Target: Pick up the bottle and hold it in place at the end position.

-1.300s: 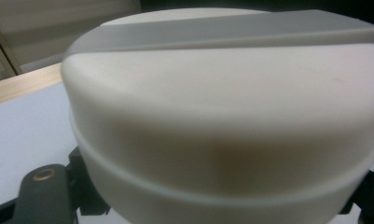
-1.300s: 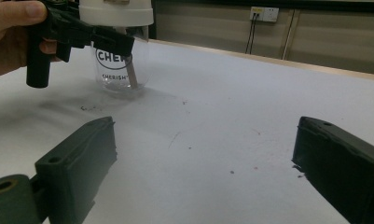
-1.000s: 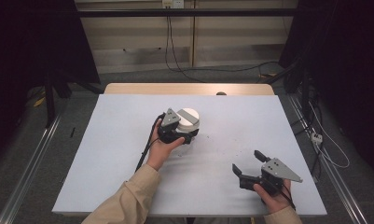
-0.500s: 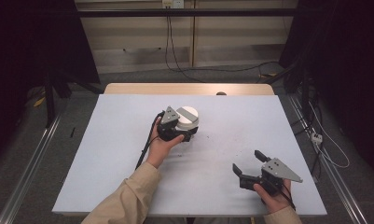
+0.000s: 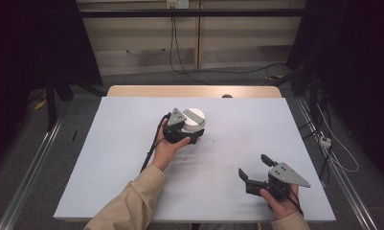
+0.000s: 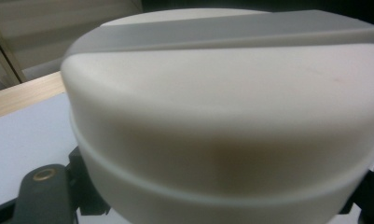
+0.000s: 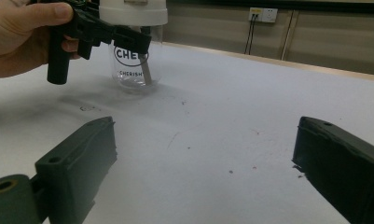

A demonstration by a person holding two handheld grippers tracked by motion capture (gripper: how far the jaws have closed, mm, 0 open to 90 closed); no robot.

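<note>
Now, by label
Left gripper: jaws clamped on jar lid, tips hidden
Jar: lettering cut off behind jaw
Right gripper: jaws apart, nothing between

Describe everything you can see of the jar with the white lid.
The jar is clear, glass or plastic by its look, with dark print on its side, and stands upright on the white table near the middle. Its round white lid has a grey bar across the top and a seam around its side. The left tool is shut on the lid's side.
</note>
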